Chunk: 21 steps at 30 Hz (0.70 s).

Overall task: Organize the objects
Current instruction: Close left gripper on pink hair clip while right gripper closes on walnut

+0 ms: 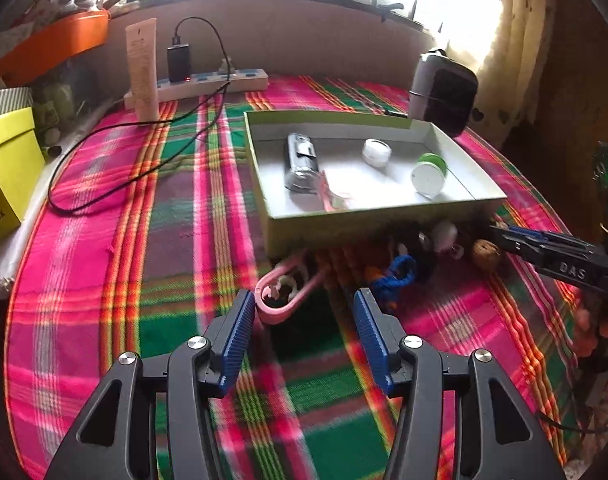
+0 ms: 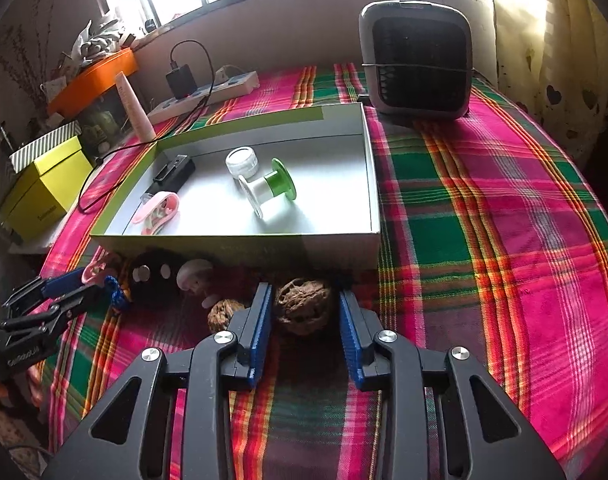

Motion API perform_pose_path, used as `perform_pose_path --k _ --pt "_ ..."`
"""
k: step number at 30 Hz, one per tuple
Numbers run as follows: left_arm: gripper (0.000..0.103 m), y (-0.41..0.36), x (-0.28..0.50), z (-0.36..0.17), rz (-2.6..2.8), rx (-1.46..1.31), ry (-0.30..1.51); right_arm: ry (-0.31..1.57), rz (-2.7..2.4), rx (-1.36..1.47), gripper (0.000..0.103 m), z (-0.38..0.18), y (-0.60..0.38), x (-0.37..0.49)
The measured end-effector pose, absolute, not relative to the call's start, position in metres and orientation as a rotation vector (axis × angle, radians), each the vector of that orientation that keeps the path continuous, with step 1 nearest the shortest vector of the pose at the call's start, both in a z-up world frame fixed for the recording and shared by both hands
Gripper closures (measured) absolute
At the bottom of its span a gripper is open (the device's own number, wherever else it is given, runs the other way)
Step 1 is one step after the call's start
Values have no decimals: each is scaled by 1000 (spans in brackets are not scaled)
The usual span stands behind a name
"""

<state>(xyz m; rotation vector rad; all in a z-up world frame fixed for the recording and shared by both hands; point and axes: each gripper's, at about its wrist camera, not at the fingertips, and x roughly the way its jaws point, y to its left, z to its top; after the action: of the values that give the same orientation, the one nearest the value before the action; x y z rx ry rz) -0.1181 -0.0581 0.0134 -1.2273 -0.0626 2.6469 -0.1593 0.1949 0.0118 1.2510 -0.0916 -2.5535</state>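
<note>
From the left wrist, the left gripper [image 1: 301,300] is seen wide open and empty; a pink clip [image 1: 281,294] lies just ahead by its left finger, probably the next pick, though motion blur leaves this unsure. The shallow box [image 1: 378,222] sits beyond.

From the right wrist, the right gripper [image 2: 306,296] is spread open around a walnut [image 2: 302,305], not yet clamped, so a grasp seems prepared. A spool [image 2: 268,191] already lies in the box ahead.

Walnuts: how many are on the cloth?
2. The larger walnut lies between the right gripper's fingers; the smaller walnut sits just left of it. Others may be hidden.
</note>
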Motion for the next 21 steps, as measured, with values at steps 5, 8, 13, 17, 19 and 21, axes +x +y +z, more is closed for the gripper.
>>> perform_pose_path --k 5,8,13,17,19,21 --pt "52 -48 -104 11 2594 -1237 -63 -79 -2550 1243 70 13 195 -154" --pt "52 -45 -101 11 2606 -1234 -28 -58 -2543 1232 70 14 194 -150" --pt "52 -54 -107 14 2670 -1257 -57 -47 -2533 1232 70 14 195 -142" --pt "53 -56 -115 12 2707 -1278 -35 -46 -2523 1233 70 13 195 -137" --pt "52 -57 -119 10 2703 -1285 -39 -49 -2517 1233 70 13 195 -136" --pt "52 -57 -123 10 2708 -1287 -24 -44 -2515 1231 70 13 194 -134"
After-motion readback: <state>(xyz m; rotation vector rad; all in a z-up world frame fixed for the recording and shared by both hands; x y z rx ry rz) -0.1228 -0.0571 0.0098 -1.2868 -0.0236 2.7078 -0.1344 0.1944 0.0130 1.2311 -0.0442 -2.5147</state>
